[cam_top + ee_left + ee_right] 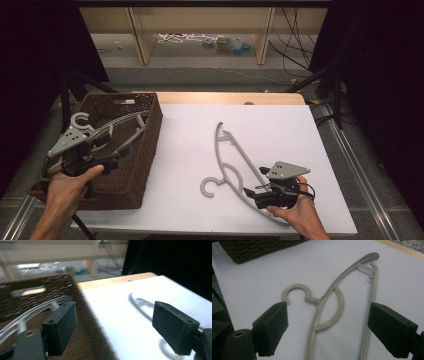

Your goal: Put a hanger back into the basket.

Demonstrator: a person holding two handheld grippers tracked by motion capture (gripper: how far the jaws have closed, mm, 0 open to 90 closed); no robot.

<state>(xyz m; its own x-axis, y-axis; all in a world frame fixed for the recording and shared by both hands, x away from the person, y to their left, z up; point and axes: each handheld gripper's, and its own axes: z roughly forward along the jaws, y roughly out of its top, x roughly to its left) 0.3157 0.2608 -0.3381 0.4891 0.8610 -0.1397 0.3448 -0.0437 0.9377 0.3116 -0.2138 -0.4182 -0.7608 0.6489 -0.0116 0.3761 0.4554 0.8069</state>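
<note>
High view: brown wicker basket (145, 150) holds grey hangers (117, 125).

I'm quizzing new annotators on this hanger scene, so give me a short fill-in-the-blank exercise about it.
1. The loose grey hanger lies on the ____ table top.
2. The brown wicker basket sits at the table's ____ side in the high view.
3. The right gripper has its jaws ____ around the hanger's neck.
4. Another grey hanger rests inside the ____.

Missing words: white; left; open; basket
</note>
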